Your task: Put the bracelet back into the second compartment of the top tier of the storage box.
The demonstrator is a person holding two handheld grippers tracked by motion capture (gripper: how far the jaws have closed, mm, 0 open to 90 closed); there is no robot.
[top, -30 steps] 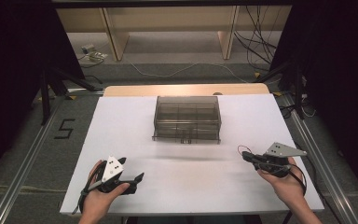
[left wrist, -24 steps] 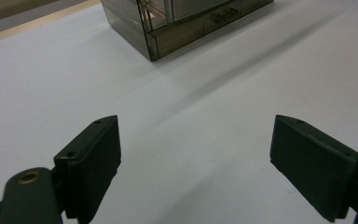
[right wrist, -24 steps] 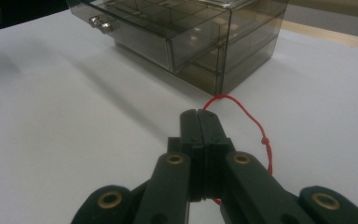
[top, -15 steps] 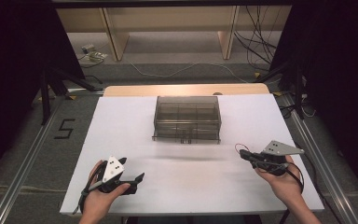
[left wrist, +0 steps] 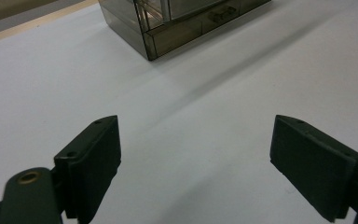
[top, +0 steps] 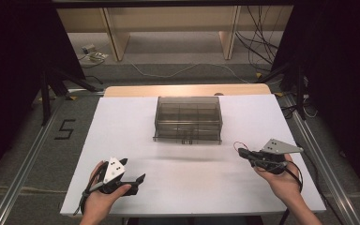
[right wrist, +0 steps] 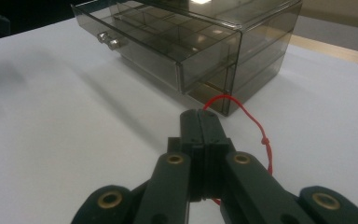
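Right gripper (right wrist: 204, 122) is clamped tight on a red string (right wrist: 254, 123), just short of the drawer box (top: 188, 118) at table (top: 122, 122) centre. Left gripper (left wrist: 196, 163) stands wide open, holding nothing, well short of the box.

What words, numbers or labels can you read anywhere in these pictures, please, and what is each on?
"5": black figure marked on the grey floor, left of the white table.
The smoky drawer box and both grippers bear no readable text.
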